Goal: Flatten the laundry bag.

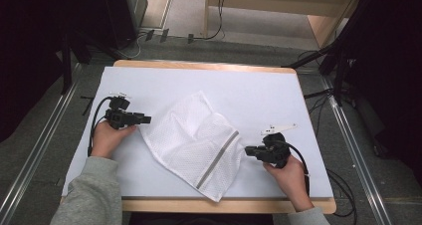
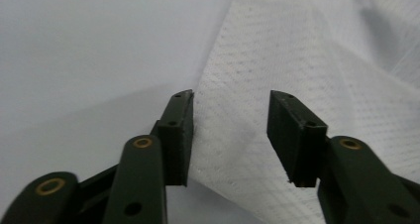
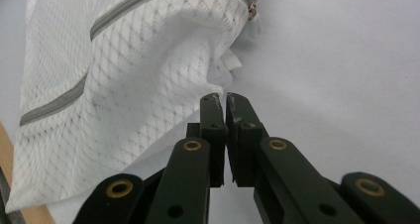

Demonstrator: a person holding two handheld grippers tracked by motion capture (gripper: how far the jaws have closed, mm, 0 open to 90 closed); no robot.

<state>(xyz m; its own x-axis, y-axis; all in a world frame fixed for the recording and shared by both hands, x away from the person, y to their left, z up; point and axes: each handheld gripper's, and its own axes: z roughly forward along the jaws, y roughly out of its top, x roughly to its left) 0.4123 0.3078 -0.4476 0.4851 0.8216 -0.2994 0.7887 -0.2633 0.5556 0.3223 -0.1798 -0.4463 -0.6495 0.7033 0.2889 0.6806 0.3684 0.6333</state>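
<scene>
The place looks like a lab or a recording room, not a home. A wooden table (image 1: pixel 209 65) covered with a white sheet (image 1: pixel 259 90) stands on grey carpet, with metal rails (image 1: pixel 35 155) on the floor at both sides. Loose cables (image 1: pixel 214 33) and dark stands (image 1: pixel 338 60), perhaps tripods, surround it.

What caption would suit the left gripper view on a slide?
Left gripper, jaws apart, straddling the edge of a white mesh laundry bag on a white table cover.
</scene>
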